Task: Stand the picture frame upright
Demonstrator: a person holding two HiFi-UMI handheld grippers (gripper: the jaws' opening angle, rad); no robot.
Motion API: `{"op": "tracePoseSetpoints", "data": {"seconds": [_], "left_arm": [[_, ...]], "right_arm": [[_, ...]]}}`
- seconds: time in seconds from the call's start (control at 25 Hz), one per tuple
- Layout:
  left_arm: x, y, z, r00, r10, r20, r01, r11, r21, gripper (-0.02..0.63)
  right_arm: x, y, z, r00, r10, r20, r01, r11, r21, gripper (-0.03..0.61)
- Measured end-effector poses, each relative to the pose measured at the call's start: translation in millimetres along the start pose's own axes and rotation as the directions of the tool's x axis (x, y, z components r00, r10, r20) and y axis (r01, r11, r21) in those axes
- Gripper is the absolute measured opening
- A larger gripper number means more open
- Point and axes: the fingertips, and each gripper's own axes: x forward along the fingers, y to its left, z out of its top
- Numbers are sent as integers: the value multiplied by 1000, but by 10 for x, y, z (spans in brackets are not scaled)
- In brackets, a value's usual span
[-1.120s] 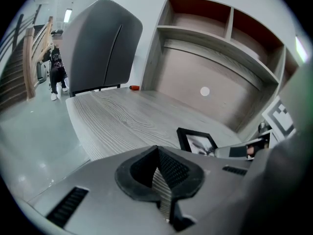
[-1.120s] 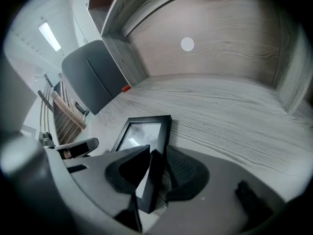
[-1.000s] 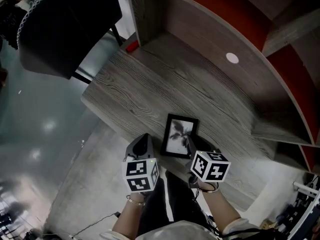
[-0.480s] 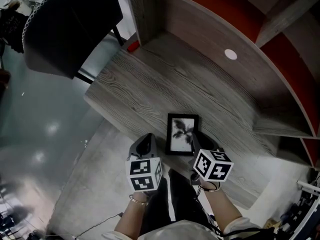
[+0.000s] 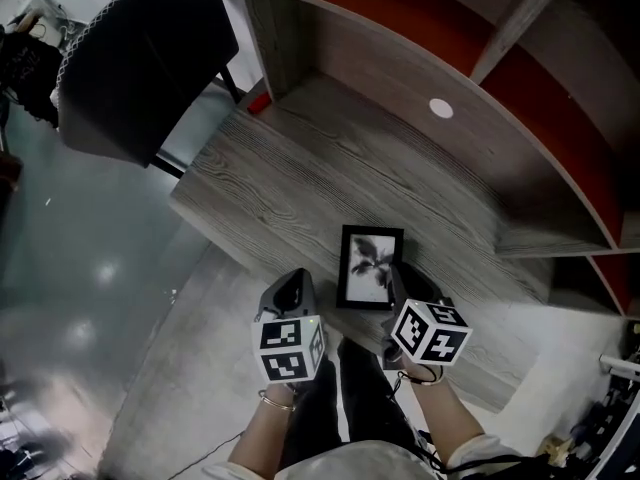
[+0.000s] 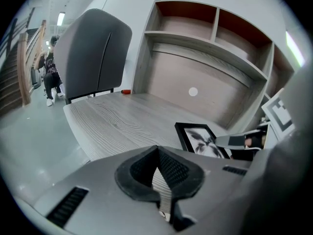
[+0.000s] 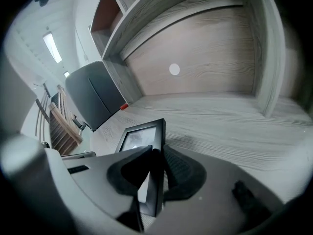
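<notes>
– Frame location, please: where was the picture frame?
– At the near edge of the wood-grain surface, right of its middle. It had a black border around a pale print of a dark plant. It was not upright. In the right gripper view it looked slanted off the surface, with a shadow under it, though I could not tell which edge touched.
– And what held it?
– The right gripper pinched the frame's right border close to its near corner, with one pad on the front and one behind.
– The other one?
– The left gripper hung just left of the frame, apart from it, over the near edge of the surface. Its pads were pressed together with nothing between them.
– Anything else around?
– A dark chair stood at the far left beside the surface. A small red object lay at the far left corner, against the side wall of the shelf unit. A white disc sat on the unit's back panel, well apart from the frame.
</notes>
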Motion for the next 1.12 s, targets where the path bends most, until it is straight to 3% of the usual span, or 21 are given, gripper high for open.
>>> {"op": "tracePoseSetpoints", "data": {"seconds": [0.36,0.52,1.12], "left_arm": [[-189,-371,156,997,-75,22,73,996,58,3],[-299,-583,306,990,-137,37,135,990,42,3],[-717,-1306,985,950,-274,151,247,953,174,3]], "right_arm": [[-439,-95,187,995,-44,90,41,999,34,86],[-704,-125,314,987,-70,143,62,996,56,86],[-1682,-323,840,926,-166,339,137,985,107,86]]}}
